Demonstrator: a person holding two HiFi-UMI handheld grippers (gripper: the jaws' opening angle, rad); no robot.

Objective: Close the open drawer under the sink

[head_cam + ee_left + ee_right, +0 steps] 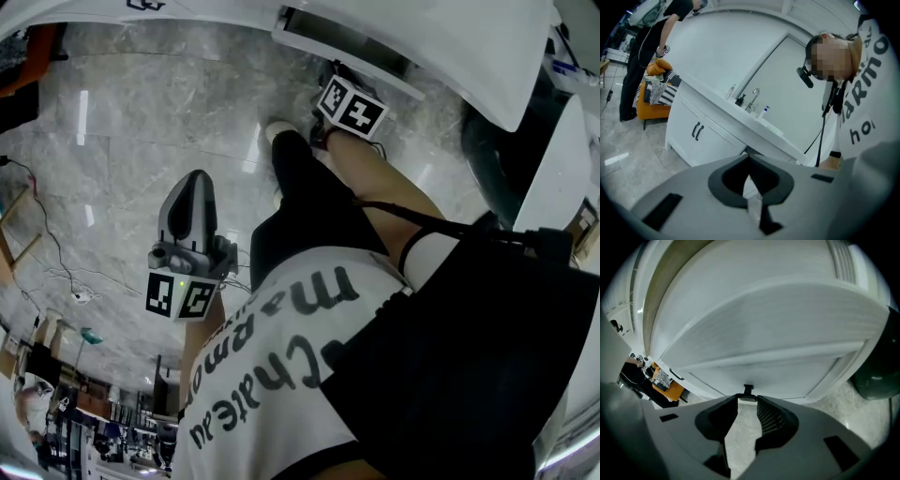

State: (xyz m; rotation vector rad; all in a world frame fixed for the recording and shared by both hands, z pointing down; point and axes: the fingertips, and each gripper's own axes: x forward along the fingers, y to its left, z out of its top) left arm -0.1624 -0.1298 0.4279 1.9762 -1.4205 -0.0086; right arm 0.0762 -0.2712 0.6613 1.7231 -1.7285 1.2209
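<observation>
The open drawer (764,333) stands pulled out of the white cabinet (703,136), below the front edge of the counter (722,105) that holds the sink. Its broad front panel fills the right gripper view. The right claw (747,400) is released, with its jaws apart, nothing pinched and its tips just at the small dark handle (748,390) at the middle of the panel's lower edge. The left claw (749,159) is clenched on nothing and held well away. The drawer looks rigid, and its smooth, glossy face is likely slippery. It probably glides on runners, so gripping seems unnecessary. A flat push at mid-panel, beside the handle, should keep it from skewing.
</observation>
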